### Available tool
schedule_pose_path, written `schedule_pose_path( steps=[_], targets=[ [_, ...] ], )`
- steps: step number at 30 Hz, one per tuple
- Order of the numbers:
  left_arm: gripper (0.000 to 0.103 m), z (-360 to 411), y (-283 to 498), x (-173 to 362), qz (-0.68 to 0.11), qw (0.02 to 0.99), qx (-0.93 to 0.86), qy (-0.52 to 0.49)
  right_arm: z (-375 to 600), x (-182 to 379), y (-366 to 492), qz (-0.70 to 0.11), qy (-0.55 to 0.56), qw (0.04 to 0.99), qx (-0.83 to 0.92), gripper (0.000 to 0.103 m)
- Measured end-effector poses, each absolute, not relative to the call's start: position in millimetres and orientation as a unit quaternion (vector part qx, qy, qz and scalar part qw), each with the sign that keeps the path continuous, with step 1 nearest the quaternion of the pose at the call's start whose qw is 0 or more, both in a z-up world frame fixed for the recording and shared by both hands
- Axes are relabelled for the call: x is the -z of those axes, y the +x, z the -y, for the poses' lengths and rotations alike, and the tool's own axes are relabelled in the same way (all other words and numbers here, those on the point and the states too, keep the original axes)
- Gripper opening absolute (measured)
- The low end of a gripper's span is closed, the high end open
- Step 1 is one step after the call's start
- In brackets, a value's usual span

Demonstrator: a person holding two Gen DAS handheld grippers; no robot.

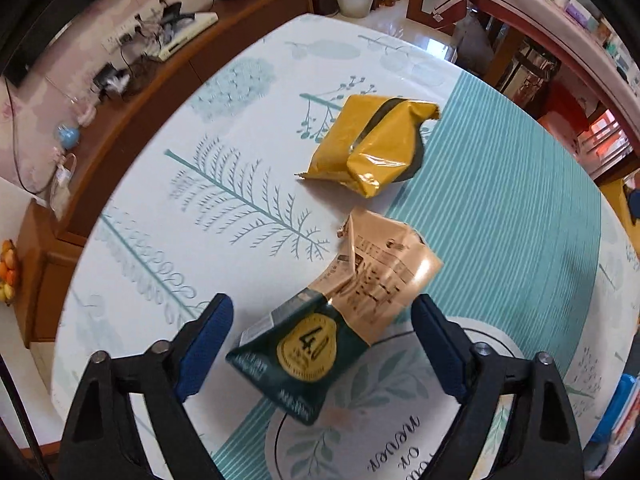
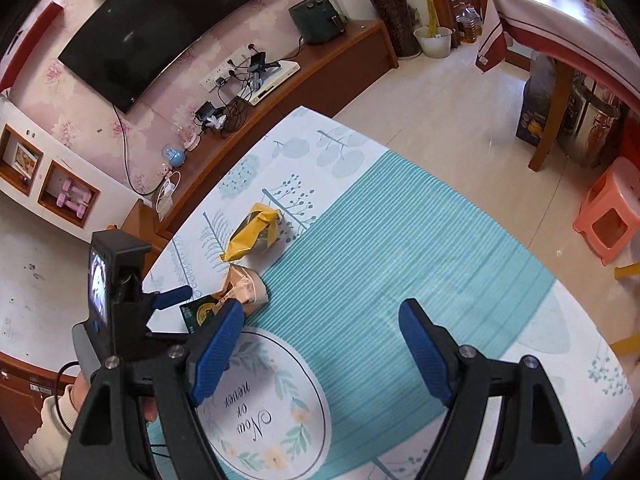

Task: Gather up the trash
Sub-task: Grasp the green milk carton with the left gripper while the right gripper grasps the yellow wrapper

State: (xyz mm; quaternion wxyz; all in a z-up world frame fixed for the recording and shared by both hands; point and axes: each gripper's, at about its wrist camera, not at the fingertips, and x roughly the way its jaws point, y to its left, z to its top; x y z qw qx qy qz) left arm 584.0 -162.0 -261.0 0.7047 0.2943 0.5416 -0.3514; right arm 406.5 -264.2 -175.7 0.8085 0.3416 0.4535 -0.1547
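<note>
Left claw (image 1: 322, 344) spread wide, straddling green-and-tan wrapper (image 1: 332, 320) on worktop (image 1: 500, 200), pads clear of it. Right claw (image 2: 322, 354) likewise apart, empty. Yellow wrapper (image 1: 372, 146) just beyond. Both likely light, crinkly, slippery; best pinched across a crumpled fold. Undersides hidden; contents unknowable.
</note>
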Motion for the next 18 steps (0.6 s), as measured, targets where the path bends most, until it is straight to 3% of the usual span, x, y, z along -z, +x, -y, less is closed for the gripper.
schedule_pose_path(
  steps=[6, 9, 18],
  targets=[
    [0.071, 147.0, 596.6, 268.6, -0.576, 0.701, 0.353, 0.228, 254.5, 186.6, 435.8, -0.457, 0.335, 0.811, 0.147, 0.081],
    [0.051, 138.3, 598.6, 269.8, -0.582, 0.705, 0.348, 0.209, 250.4, 194.9, 451.1, -0.459, 0.332, 0.811, 0.143, 0.081],
    [0.04, 96.5, 604.7, 266.8, -0.604, 0.722, 0.307, 0.142, 237.7, 214.1, 503.6, -0.458, 0.351, 0.806, 0.133, 0.081]
  ],
)
